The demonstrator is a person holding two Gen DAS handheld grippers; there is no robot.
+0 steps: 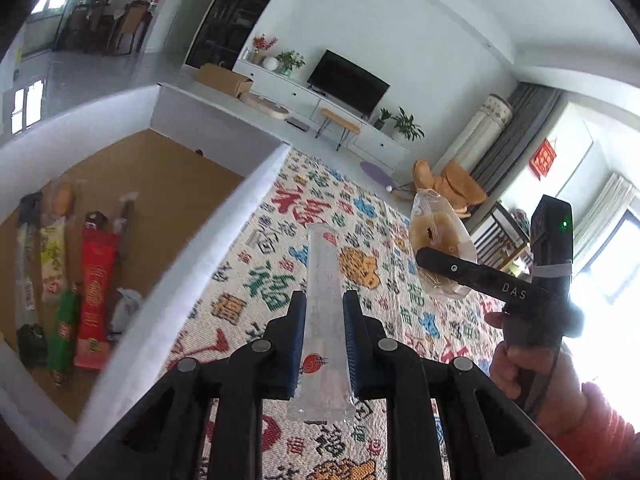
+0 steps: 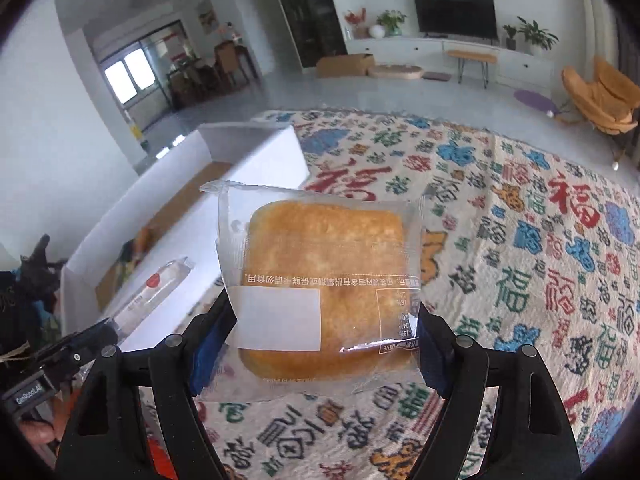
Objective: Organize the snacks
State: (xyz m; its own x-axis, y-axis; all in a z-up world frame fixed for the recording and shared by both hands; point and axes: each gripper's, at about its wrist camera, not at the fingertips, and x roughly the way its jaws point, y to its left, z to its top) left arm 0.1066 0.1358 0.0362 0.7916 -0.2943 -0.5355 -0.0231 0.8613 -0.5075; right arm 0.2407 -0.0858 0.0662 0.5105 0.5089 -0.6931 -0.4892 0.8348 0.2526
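a: patterned cloth printed with coloured characters is seen spread under everything in the left wrist view, with a white box set on it at the left.

b: what is held there?

a: a long clear snack stick is pinched between the pads of the left gripper, above the cloth just right of the box wall. several snack packets are laid side by side on the brown box floor. the right gripper is seen clamped on a wrapped cake.

b: and the right wrist view?

a: the cake, in clear wrap, is squeezed between the right gripper's pads, raised over the cloth. the box is seen beyond on the left, with the stick held near it.
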